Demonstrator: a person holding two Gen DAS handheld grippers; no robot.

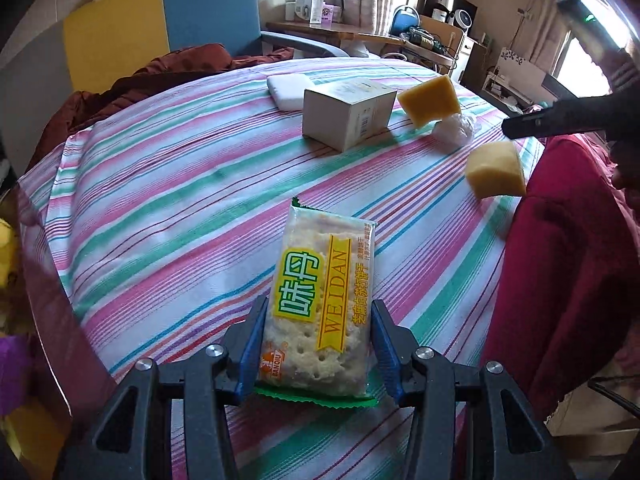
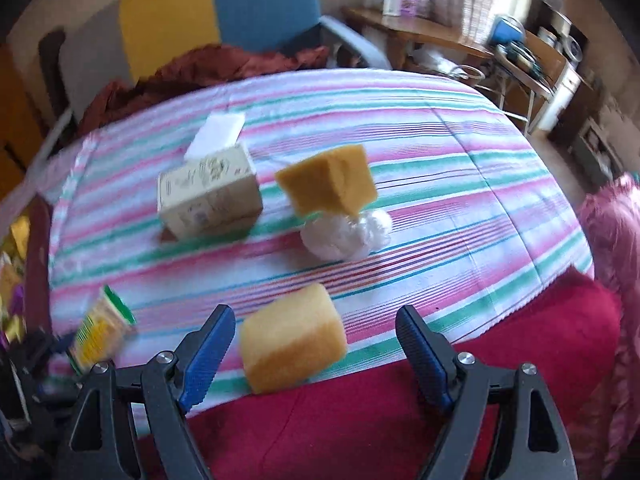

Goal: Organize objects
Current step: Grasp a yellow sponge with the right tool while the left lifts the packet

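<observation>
the left claw (image 1: 318, 354) pinched a cracker pack (image 1: 320, 304) by its two long edges, blue pads (image 1: 252, 350) pressed against the wrapper near its lower end. the pack's long axis ran straight out along the fingers, away from the camera, over a striped cloth (image 1: 160, 200) that covered the bed. the claw pointed steeply down at the cloth; whether the pack had cleared the cloth could not be told.

the right claw (image 2: 316, 354) hung spread, nothing touching its pads, tilted down over the bed's near edge where a red blanket (image 2: 360, 420) lay. a yellow sponge (image 2: 292, 350) sat on the cloth between and just beyond its open fingers, slightly left of centre, its long side slanting across the gap. that sponge looked the likely next pick, and the right hand was by far the nearer; the fingers appeared to need only to drop around it.

farther back stood a box (image 2: 208, 196), with a second sponge (image 2: 328, 180) propped on a white plastic wad (image 2: 346, 232) just beside it, and a white pad (image 2: 218, 132) behind.
</observation>
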